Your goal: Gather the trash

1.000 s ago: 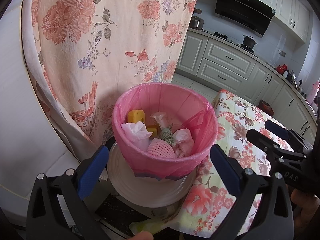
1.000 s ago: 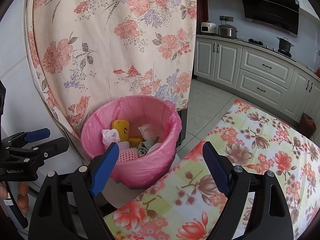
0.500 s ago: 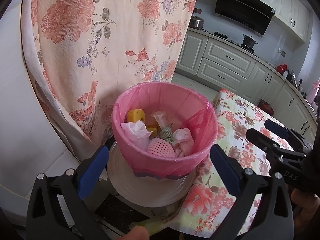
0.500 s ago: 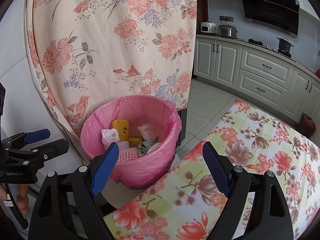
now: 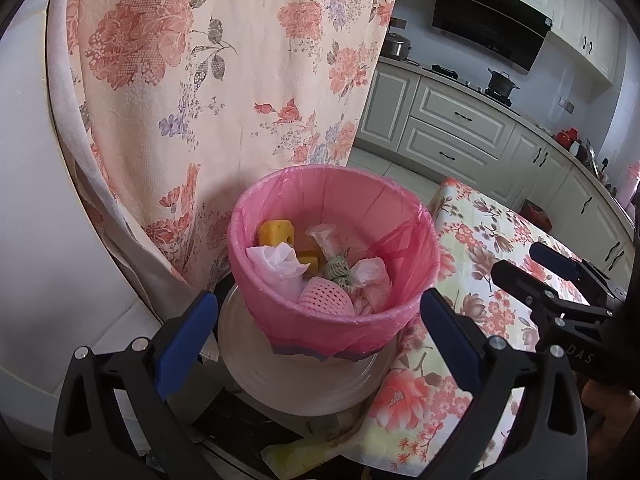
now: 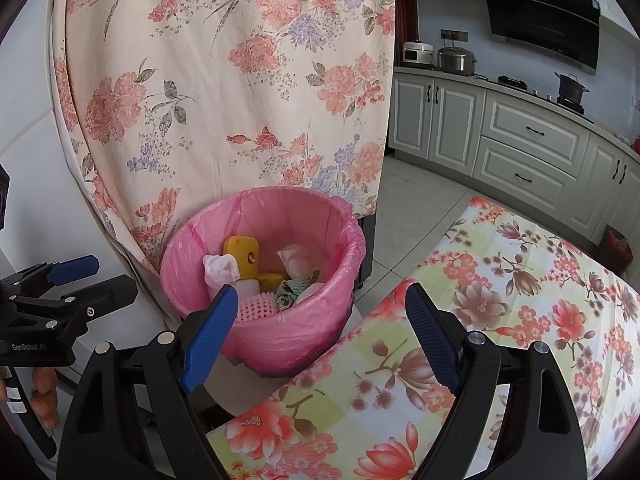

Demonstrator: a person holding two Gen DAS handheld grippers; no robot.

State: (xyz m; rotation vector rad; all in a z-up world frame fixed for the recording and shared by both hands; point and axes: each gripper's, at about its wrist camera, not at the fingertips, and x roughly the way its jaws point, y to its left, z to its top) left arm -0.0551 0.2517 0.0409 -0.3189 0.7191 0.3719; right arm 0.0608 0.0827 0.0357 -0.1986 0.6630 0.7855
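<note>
Trash (image 5: 320, 268) is sitting in the pink-lined bin (image 5: 280, 312) beside the floral table (image 6: 520, 300): yellow sponge pieces, tissues, pink mesh, wrappers. Left gripper (image 5: 318, 334) and right gripper (image 6: 320, 330) are both hanging wide open, holding nothing. Table is looking bare in the right view, so collection is looking mostly done, as a judgement. Possibly still remaining: yellowish scrap (image 5: 296, 454) on the dark surface below the bin, showing only in the left view. Right view alone is showing the cooker on the counter.
</note>
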